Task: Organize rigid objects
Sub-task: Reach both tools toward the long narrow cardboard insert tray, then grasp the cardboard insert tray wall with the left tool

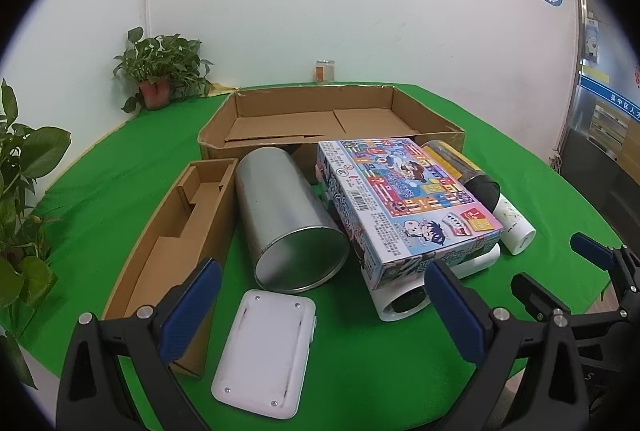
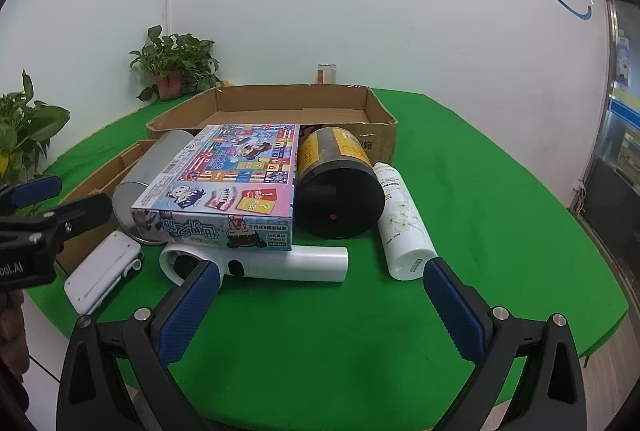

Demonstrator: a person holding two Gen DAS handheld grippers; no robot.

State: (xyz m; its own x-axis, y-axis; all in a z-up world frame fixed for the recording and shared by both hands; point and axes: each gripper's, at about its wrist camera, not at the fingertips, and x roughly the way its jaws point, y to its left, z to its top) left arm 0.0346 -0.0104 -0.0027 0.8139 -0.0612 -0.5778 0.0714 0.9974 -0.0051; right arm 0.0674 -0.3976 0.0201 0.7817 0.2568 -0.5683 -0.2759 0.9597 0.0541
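Observation:
On the green table a colourful game box leans on a white handheld device. To its left a silver tin lies on its side. To its right lie a black jar with a yellow label and a white bottle. A flat white case rests in front of the tin. My left gripper hangs open above that case, holding nothing. My right gripper is open over bare cloth in front of the white device.
A wide, shallow cardboard carton stands open behind the pile. A narrow cardboard box lies at the left. Potted plants line the back left, with a glass jar by the wall. The table edge curves close on the right.

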